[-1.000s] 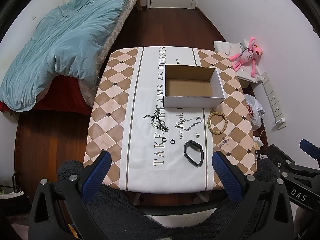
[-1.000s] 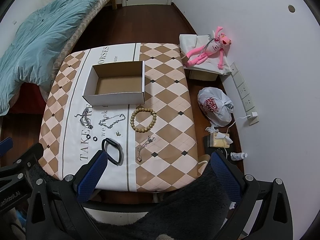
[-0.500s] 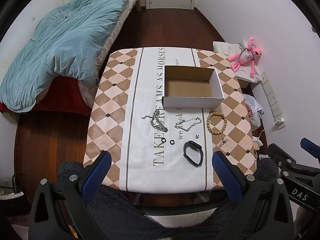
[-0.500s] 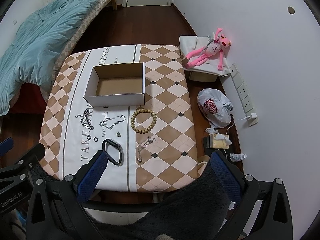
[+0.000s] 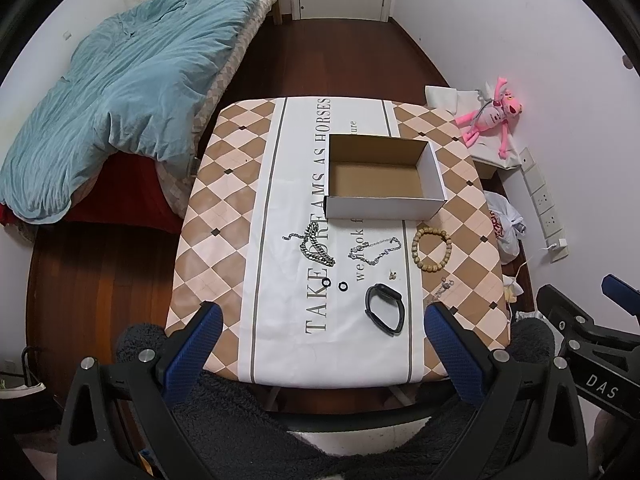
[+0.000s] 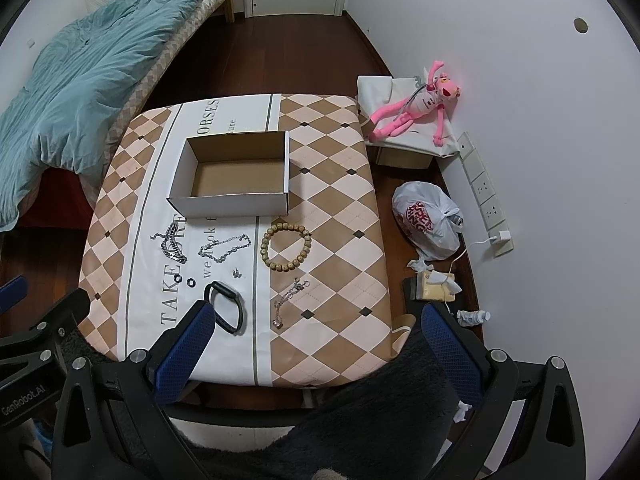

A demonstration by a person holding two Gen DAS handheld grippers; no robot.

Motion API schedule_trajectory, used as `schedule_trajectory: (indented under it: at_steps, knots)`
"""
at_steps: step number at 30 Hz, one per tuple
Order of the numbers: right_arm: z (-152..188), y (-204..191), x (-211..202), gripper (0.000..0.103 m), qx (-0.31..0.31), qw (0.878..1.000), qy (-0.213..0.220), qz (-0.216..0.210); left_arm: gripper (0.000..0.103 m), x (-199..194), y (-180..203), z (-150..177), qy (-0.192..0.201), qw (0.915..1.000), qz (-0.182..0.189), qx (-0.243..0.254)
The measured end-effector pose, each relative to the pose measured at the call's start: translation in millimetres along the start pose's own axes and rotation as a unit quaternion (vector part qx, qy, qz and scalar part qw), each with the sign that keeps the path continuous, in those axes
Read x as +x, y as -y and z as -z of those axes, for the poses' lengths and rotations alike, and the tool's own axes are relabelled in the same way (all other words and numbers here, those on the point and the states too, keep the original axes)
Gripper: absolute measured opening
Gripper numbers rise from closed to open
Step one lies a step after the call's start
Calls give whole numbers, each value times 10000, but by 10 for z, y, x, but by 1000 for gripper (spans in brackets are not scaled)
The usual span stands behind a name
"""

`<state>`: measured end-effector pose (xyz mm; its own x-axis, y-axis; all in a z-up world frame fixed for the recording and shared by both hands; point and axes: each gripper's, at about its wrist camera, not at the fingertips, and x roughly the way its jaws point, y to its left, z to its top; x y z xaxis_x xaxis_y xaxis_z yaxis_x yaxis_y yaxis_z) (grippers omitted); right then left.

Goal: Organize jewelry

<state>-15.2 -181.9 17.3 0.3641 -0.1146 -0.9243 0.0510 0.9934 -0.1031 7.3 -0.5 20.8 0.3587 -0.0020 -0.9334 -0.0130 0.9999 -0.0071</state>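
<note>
- We hold the left gripper [image 5: 320, 322] high above the table [image 5: 224, 208], jaws wide apart and holding nothing; the right gripper [image 6: 316, 322] is the same.
- Left of the cardboard box [image 5: 384, 178] and nearer to us lies the thick chain [image 5: 316, 246]; in front of the box lie the thin chain [image 5: 374, 250] and black band [image 5: 385, 309]; at its right front corner, the bead bracelet [image 5: 432, 249].
- We judge it best to descend straight on one piece and pinch across the links.
- Readable writing: "TAKE" and "AS HORSES" on the cloth, "DAS" and "GenRobot.AI" on the grippers.
</note>
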Motion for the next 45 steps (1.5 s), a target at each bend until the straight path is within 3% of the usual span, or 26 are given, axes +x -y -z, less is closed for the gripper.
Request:
schedule_trajectory:
  at_steps: [33, 40, 45]
  knots:
    - [-75, 21, -16, 103, 79, 9999, 25, -65, 103, -1, -28, 26, 35, 10000, 56, 7]
    - [-100, 323, 541, 103, 419, 9987, -231, 195, 103, 401, 64, -87, -44, 9996, -213, 165]
    - [-5, 477, 1095, 102, 528, 9970, -519, 234, 102, 981, 163, -43, -497, 9975, -380, 339]
